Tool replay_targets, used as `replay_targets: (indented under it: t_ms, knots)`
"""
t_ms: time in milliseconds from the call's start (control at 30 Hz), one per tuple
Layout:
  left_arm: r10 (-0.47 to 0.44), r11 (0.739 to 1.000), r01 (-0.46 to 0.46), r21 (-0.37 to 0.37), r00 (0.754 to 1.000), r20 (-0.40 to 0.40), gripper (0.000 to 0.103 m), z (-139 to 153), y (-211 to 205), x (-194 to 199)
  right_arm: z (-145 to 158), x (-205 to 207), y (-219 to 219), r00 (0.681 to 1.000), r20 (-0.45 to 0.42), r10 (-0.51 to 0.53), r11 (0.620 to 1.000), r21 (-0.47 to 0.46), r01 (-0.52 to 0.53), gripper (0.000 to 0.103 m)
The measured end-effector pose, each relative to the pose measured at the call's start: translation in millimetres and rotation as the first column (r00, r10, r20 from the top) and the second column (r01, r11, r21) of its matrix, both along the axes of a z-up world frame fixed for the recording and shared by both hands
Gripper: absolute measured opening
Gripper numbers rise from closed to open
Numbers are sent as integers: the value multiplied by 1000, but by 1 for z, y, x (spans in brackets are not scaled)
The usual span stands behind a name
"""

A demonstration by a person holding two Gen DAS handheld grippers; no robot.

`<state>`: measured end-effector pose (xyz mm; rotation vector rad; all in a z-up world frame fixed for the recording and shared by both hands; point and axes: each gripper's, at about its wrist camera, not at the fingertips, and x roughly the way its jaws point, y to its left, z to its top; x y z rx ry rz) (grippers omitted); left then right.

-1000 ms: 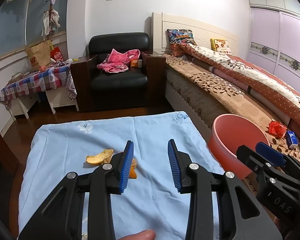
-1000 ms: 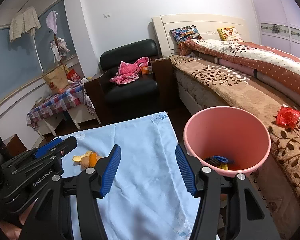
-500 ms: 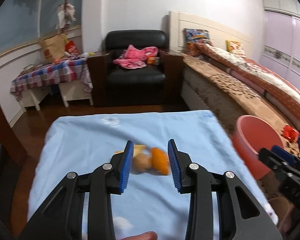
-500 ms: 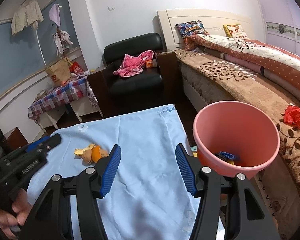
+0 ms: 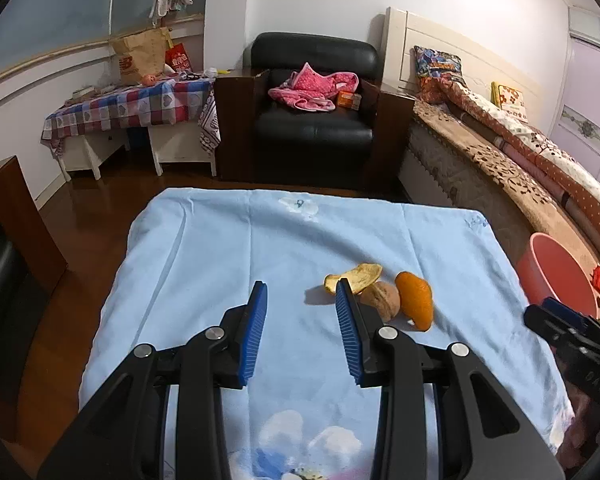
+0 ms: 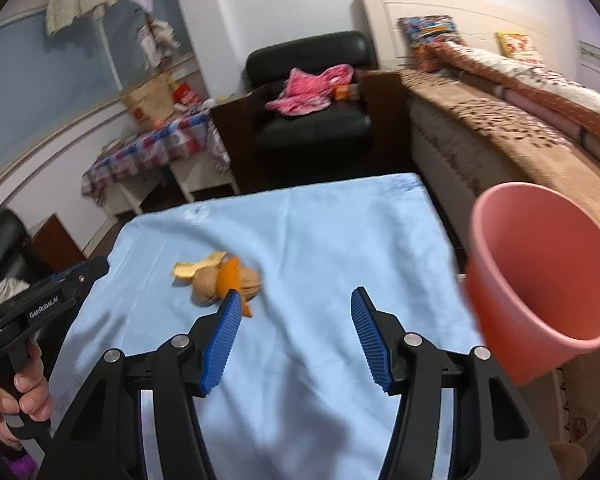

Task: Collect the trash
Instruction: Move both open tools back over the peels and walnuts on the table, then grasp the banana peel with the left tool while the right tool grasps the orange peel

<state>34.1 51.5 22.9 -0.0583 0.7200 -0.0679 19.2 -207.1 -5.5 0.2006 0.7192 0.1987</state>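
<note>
Both wrist views look down, close, sharing the blue cloth [image 5: 220, 264].

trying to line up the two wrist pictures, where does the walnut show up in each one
Left wrist view: the walnut lies right of centre on the light blue cloth, just past the right-hand finger of the left tongs, between the yellowish peel and the orange peel.
Right wrist view: the walnut is left of centre, slightly blurred, partly behind the orange peel.
Shared landmark: the pink bucket.
</note>
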Motion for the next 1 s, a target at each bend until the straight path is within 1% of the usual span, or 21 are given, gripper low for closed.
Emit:
replay_targets:
  t_ms: [200, 333, 467, 600, 767, 867, 900, 1000]
  knots:
    - [-44, 999, 44, -8, 999, -18, 36, -11, -6, 8, -13, 15, 29, 996, -28, 88, 996, -4, -88, 56]
    - [-95, 995, 94, -20, 995, -32, 36, -19, -15, 13, -23, 27, 43, 991, -55, 126, 992, -14, -127, 48]
    - [-85, 995, 80, -66, 994, -73, 36, -31, -11, 36, -36, 41, 56, 984, -97, 149, 989, 0, -149, 46]
    - [-82, 993, 73, -94, 992, -92, 36, -36, -10, 56, -47, 54, 64, 979, -127, 159, 987, 1, -160, 45]
    - [-84, 993, 73, -92, 988, -128, 35, -50, -16, 76, -54, 67, 69, 975, -153, 158, 987, -1, -160, 38]
    - [-95, 992, 80, -98, 982, -161, 25, -60, -20, 84, -58, 74, 74, 973, -167, 162, 986, -10, -166, 31]
    - [-102, 991, 85, -104, 980, -171, 19, -63, -21, 86, -59, 76, 75, 971, -173, 165, 986, -8, -169, 25]
    - [-125, 988, 105, -114, 974, -191, 8, -68, -26, 85, -61, 77, 79, 970, -175, 168, 985, -7, -172, 22]
